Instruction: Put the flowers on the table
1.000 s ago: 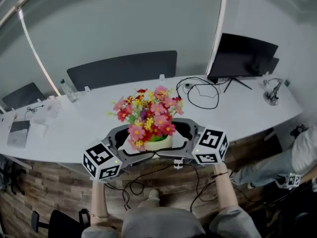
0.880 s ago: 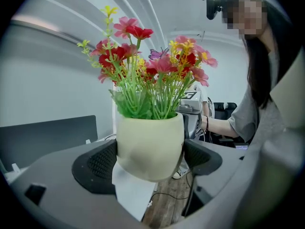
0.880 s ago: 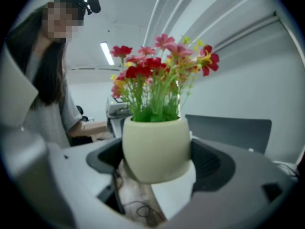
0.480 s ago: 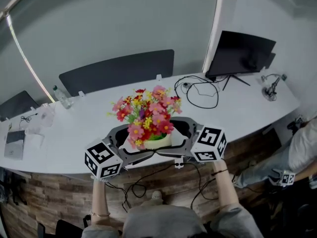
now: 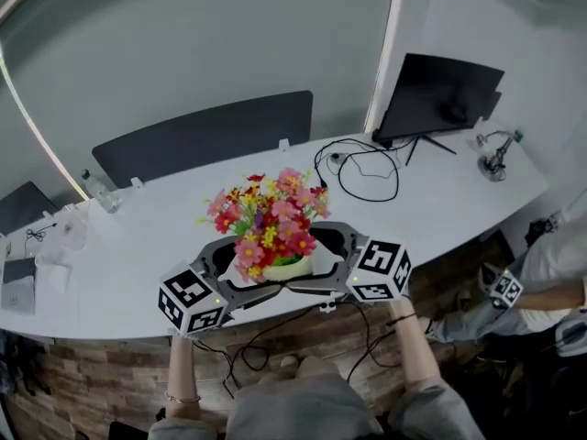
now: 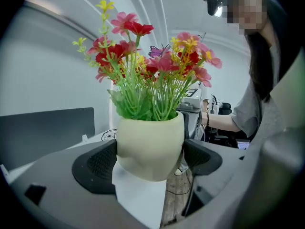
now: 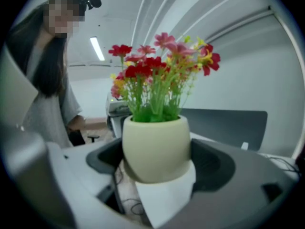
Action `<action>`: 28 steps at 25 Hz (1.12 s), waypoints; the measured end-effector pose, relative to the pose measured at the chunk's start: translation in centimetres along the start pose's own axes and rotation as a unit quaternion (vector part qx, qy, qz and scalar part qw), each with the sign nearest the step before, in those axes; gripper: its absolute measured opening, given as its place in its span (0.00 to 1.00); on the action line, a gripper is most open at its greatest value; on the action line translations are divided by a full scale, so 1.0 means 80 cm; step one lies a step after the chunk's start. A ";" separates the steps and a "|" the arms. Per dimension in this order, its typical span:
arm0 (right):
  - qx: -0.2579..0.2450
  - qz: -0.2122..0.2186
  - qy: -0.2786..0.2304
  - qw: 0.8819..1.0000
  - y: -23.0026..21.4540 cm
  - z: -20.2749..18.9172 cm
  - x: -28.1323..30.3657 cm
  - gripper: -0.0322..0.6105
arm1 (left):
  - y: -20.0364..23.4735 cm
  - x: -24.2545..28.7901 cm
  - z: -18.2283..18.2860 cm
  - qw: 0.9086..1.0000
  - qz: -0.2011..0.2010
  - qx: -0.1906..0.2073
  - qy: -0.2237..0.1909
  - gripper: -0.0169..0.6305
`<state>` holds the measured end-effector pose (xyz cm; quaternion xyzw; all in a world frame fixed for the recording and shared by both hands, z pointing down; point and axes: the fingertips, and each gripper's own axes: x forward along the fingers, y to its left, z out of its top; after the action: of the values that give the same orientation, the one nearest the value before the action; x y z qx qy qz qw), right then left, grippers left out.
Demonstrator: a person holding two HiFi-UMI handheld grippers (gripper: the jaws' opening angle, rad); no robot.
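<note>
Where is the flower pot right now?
In the head view the flower pot is at centre, clamped between the left gripper and the right gripper, over the near edge of the white table.

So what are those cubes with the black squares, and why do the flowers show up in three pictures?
Those cubes are part of two hand-held grabbing tools; a person holds one in each hand. The picture from above comes from a camera on the person's head. The other two come from cameras riding on the left gripper and right gripper. Each tool's fingers press on either side of the cream pot of flowers, holding it over the near edge of the white table. Farther back on the table are a monitor, cables and a bottle.
</note>
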<state>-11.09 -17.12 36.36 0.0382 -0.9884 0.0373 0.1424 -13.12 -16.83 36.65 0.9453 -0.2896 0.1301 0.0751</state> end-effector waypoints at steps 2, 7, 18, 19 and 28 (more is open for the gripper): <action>0.001 0.002 0.005 1.000 -0.008 -0.009 0.002 0.72 | 0.006 0.009 -0.008 1.000 0.001 -0.004 0.005 0.71; -0.007 0.008 0.024 1.000 -0.037 -0.036 0.007 0.72 | 0.026 0.035 -0.030 1.000 0.009 -0.015 0.022 0.71; 0.024 0.047 0.005 0.999 -0.088 -0.109 0.034 0.72 | 0.069 0.080 -0.095 0.998 0.034 -0.039 0.019 0.71; 0.025 0.048 0.004 0.999 -0.094 -0.116 0.037 0.72 | 0.074 0.084 -0.102 0.998 0.035 -0.039 0.019 0.71; 0.017 0.052 0.011 0.998 -0.131 -0.175 0.063 0.72 | 0.109 0.118 -0.159 0.998 0.042 -0.040 0.032 0.71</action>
<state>-11.09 -26.71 51.81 -0.0110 -0.9867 0.0616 0.1503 -13.10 -26.17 52.09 0.9240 -0.3314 0.1511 0.1167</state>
